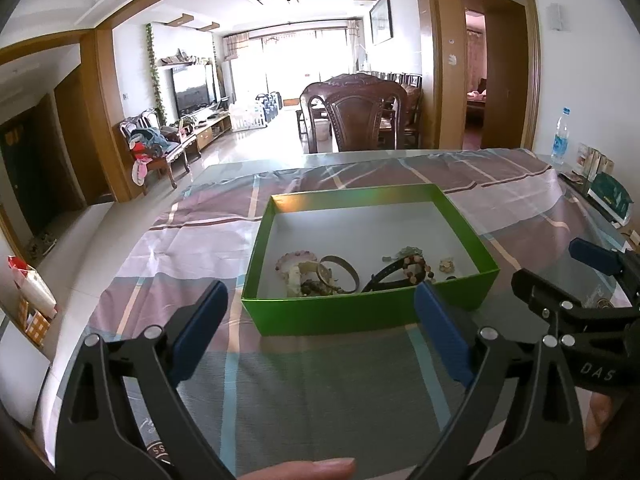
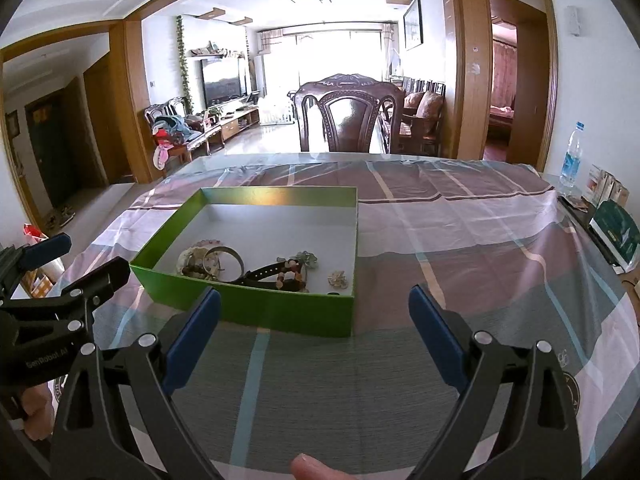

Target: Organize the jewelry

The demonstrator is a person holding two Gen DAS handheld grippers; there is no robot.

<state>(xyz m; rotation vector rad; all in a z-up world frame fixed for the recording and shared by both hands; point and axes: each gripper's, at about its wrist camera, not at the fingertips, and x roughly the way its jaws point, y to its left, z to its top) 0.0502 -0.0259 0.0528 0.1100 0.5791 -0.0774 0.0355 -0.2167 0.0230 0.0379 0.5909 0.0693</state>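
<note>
Jewelry [image 1: 340, 274] lies all inside the green box [image 1: 360, 312], in a small heap near its front wall; nothing remains on the table [image 1: 320, 380] cloth outside the box, so I judge the task nearly finished. The left hand-held gripper [image 1: 320, 328] and the right hand-held gripper [image 2: 314, 328] both stand spread and empty, just in front of the box. A next move would need only sorting inside the box.

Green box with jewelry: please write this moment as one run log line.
left gripper: open, empty | right gripper: open, empty | green cardboard box: on checked tablecloth, jewelry inside | metal bangle: in box
</note>
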